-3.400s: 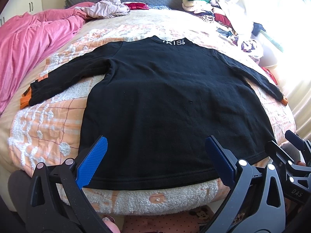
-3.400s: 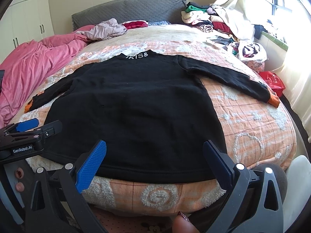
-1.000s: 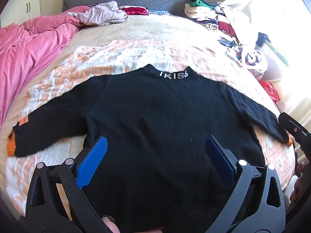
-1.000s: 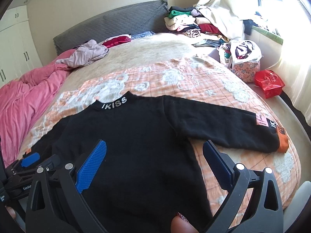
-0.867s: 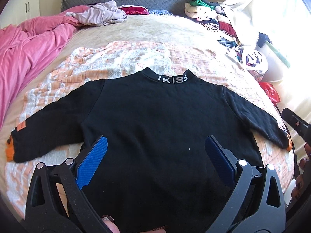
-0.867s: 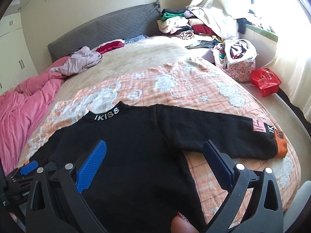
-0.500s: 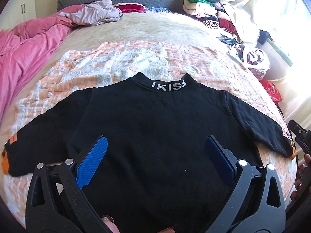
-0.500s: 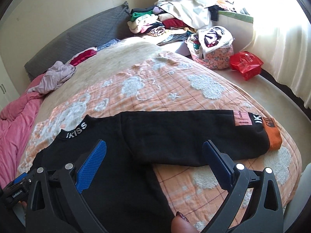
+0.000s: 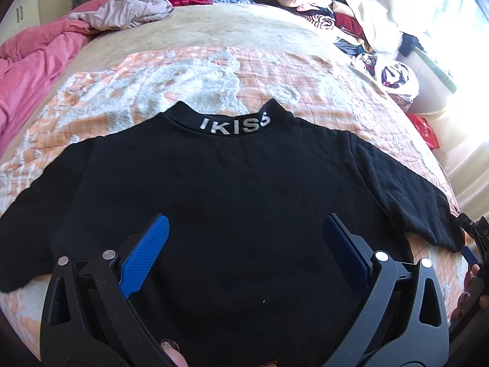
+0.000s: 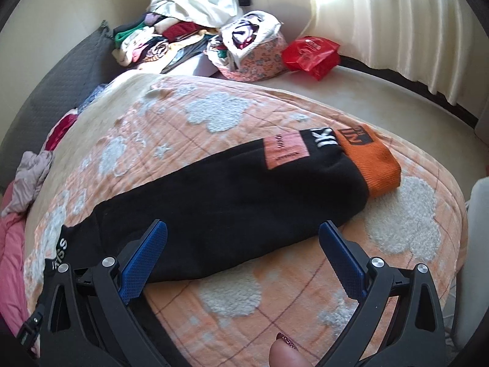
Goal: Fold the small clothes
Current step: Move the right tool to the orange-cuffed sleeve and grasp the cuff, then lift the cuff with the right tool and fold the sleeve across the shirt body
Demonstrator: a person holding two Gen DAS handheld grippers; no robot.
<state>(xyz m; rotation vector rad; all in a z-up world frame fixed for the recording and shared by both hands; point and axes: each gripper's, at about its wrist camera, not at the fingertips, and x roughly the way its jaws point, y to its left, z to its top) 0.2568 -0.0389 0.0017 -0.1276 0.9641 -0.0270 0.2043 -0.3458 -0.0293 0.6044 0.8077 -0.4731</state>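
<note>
A black long-sleeved top (image 9: pixel 232 189) lies flat on the bed, back up, with white letters on its collar (image 9: pixel 235 124). My left gripper (image 9: pixel 244 244) is open and empty above the middle of its body. My right gripper (image 10: pixel 241 253) is open and empty above the top's right sleeve (image 10: pixel 232 195), which ends in an orange cuff (image 10: pixel 373 165). The right gripper's tip also shows in the left wrist view (image 9: pixel 473 238) beside the sleeve end. The left sleeve (image 9: pixel 33 220) stretches out to the left edge.
An orange and white blanket (image 9: pixel 189 70) covers the bed. A pink duvet (image 9: pixel 30 61) lies at the left. Loose clothes (image 9: pixel 128 12) lie by the grey headboard. Piles of clothes (image 10: pixel 171 39), a floral bag (image 10: pixel 253 55) and a red bag (image 10: pixel 311 55) sit beside the bed at the right.
Both grippers have moved forward over the top. My right gripper has swung right, from the body to above the right sleeve. The top has not moved.
</note>
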